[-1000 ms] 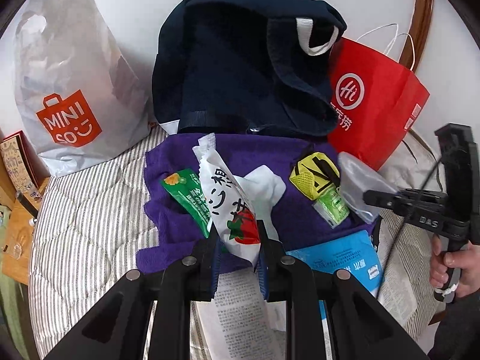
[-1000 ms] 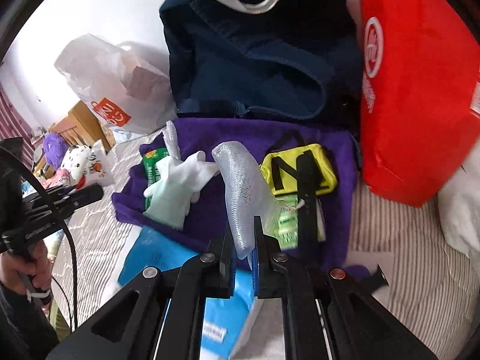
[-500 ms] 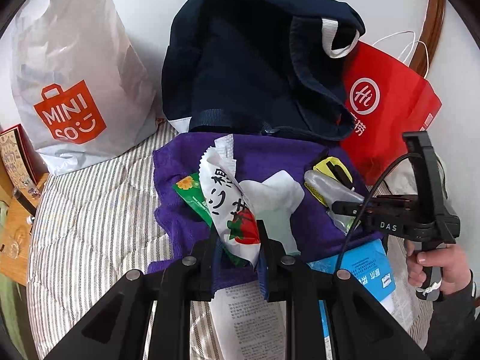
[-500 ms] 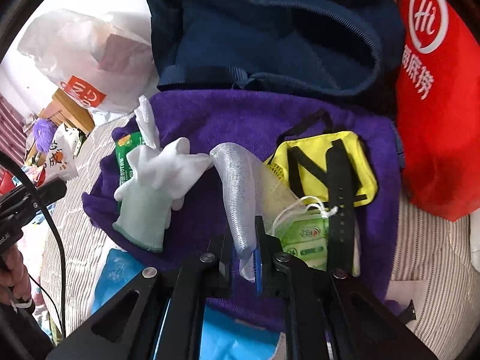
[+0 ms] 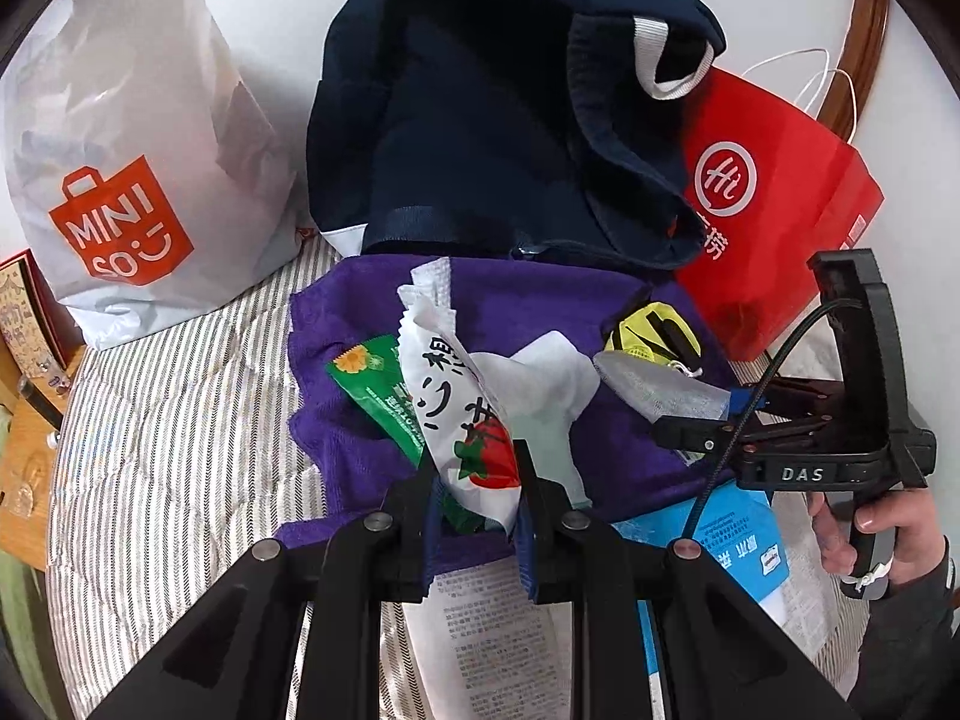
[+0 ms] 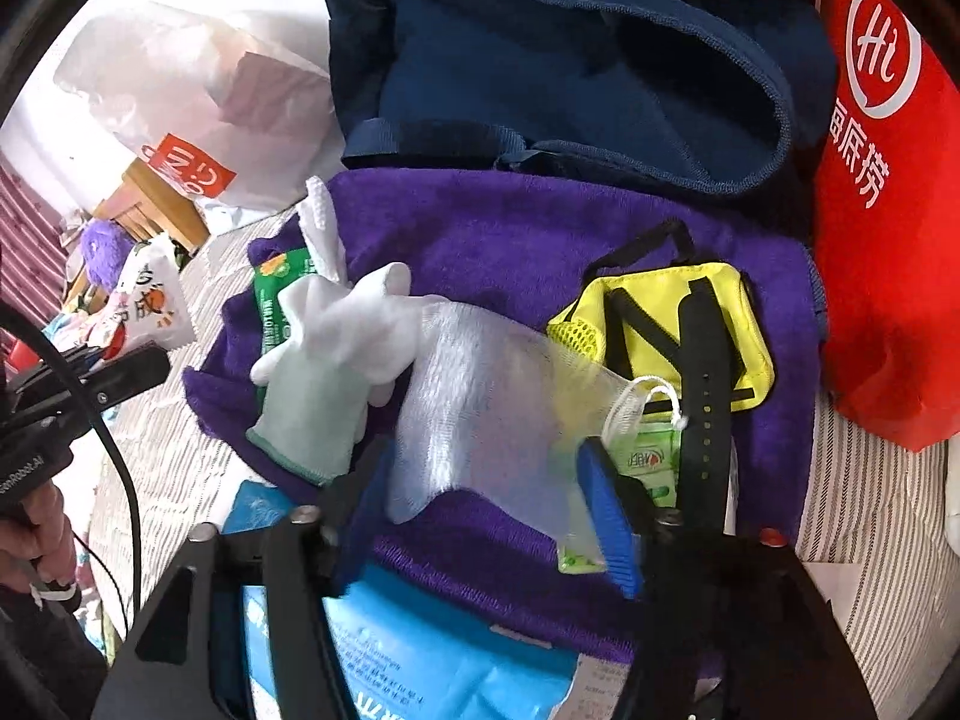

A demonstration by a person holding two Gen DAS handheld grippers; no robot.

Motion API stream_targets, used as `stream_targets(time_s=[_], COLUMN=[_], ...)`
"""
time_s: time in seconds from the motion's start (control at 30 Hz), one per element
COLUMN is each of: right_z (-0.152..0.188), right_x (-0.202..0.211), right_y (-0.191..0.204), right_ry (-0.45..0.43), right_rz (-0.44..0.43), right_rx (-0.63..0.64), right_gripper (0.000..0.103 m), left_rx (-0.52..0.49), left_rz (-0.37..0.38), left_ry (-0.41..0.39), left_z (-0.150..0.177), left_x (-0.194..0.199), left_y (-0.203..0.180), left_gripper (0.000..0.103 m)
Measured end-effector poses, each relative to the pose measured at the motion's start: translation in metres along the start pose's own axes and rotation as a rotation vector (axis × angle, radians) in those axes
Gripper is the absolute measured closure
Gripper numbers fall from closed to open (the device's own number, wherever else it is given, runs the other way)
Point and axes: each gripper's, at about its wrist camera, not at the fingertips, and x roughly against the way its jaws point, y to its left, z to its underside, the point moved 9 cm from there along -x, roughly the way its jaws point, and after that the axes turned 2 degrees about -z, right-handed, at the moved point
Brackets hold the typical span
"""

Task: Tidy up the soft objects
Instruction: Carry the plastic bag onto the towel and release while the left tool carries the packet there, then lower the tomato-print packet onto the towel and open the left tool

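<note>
Left tongs [image 5: 474,483] grip snack pkt [image 5: 456,396], long axis pointing away twd backpack [image 5: 480,120].

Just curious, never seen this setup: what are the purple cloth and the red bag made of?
The purple cloth looks like soft terry or fleece: matte, with a fuzzy pile and fraying edge loops. The red bag looks like smooth coated paper, with crisp creases and thin white cord handles, though it could be plastic.

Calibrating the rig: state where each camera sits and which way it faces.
Left wrist: on the left gripper, facing the purple towel and navy bag; it clamps a snack packet; right gripper and hand show at right.
Right wrist: on the right gripper, open around a mesh pouch, facing the same towel; left gripper at left edge.
Shared: towel, white glove.
</note>
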Motion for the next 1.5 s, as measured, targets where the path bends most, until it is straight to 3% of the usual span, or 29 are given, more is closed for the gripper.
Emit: stream_targets(time_s=[0.13, 0.5, 1.0, 1.3, 1.5], right_z=[-0.004, -0.004, 0.061, 0.096, 0.114], right_x=[0.011, 0.039, 0.105, 0.119, 0.112], right_y=[-0.001, -0.006, -0.063, -0.091, -0.108], right_ry=[-0.034, -0.071, -0.136, -0.150, -0.114], right_rz=[-0.005, -0.017, 0.062, 0.067, 0.078], right_rx=[-0.013, -0.049, -0.107, -0.216, -0.262], right_gripper=[0.024, 0.023, 0.023, 0.023, 0.023], left_rx=[-0.006, -0.023, -0.110, -0.135, -0.115], left_rz=[-0.002, 0.023, 0.096, 0.082, 0.066], left_ry=[0.000, 0.003, 0.098, 0.155, 0.186], left_z=[0.001, 0.001, -0.007, -0.007, -0.004], left_x=[0.003, 0.003, -0.051, -0.084, -0.095], left_y=[-0.003, -0.020, -0.086, -0.097, -0.095], left_gripper=[0.083, 0.083, 0.083, 0.083, 0.068])
